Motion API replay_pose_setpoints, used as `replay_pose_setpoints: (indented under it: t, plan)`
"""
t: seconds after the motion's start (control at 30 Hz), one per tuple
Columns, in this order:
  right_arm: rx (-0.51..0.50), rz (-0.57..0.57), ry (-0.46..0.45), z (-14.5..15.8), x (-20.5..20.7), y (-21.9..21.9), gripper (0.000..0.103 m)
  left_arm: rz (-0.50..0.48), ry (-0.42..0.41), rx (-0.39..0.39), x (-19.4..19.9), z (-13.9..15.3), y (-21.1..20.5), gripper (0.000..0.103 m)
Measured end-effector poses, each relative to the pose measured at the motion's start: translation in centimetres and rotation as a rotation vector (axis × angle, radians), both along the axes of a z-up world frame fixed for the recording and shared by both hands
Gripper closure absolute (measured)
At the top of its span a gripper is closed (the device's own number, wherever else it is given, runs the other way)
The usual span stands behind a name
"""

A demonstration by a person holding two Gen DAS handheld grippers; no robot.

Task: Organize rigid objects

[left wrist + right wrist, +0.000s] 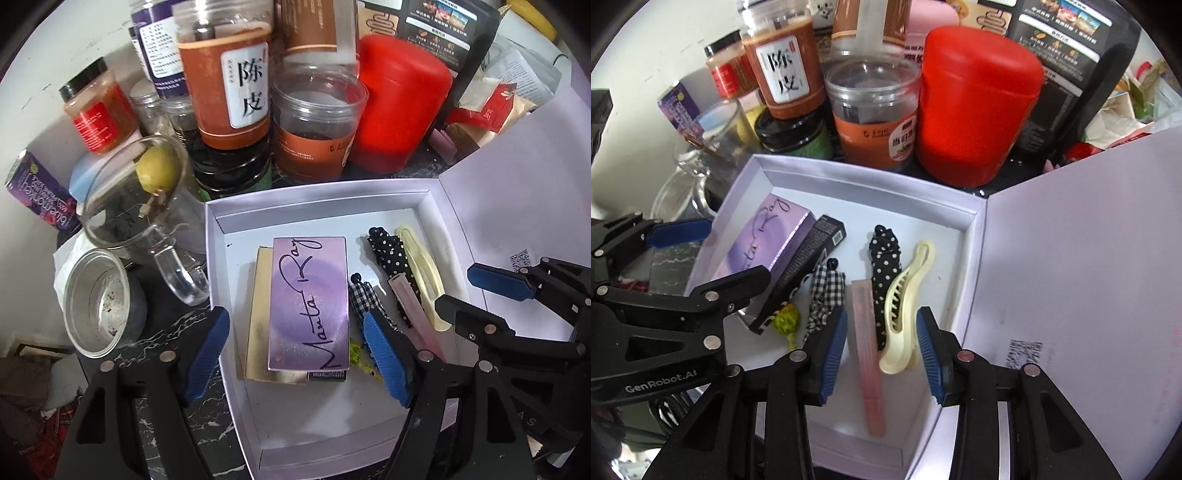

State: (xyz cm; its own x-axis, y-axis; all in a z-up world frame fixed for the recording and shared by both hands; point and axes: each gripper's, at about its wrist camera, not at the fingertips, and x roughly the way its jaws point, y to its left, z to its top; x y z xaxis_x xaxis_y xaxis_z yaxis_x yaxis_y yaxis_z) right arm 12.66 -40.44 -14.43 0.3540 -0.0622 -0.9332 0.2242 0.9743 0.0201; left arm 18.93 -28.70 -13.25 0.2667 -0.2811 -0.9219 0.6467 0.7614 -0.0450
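A shallow white box (236,221) lies on a dark marble top with its lid (517,221) folded open to the right. Inside, a purple "Manta Ray" carton (308,302) rests on a gold box (258,332). My left gripper (295,356) is open astride the carton, pads clear of it. To the right lie a gingham clip (827,291), a polka-dot clip (886,266), a cream claw clip (905,314) and a pink bar (868,350). My right gripper (882,354) is open just above the bar and the cream clip.
Jars, a red canister (399,110) and a black pouch (1071,55) crowd the box's far side. A glass mug (136,206) holding a green fruit and a small glass jar (96,302) stand to the left. A yellow-green candy (786,319) and a black carton (805,266) also lie inside.
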Motion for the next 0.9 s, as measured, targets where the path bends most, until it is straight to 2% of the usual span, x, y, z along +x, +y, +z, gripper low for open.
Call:
replay_pose_setpoints:
  t: [0.47, 0.57, 0.67, 0.8, 0.9]
  plan:
    - [-0.019, 0.023, -0.085, 5.8, -2.6, 2.0, 0.064, 0.085, -0.085, -0.067, -2.7, 6.7, 3.5, 0.028]
    - [-0.025, 0.026, -0.12, 7.2, -3.0, 2.6, 0.051, 0.108, -0.11, -0.076, -3.2, 8.2, 4.4, 0.028]
    - [-0.036, 0.035, -0.158, 9.0, -3.8, 3.5, 0.051, 0.13, -0.131, -0.086, -4.0, 9.7, 5.5, 0.027]
    - [-0.045, 0.046, -0.194, 10.9, -4.8, 4.4, 0.046, 0.152, -0.17, -0.092, -5.1, 11.5, 6.8, 0.008]
    - [-0.064, 0.058, -0.223, 12.1, -5.6, 5.3, 0.042, 0.17, -0.21, -0.084, -5.9, 12.8, 7.9, 0.005]
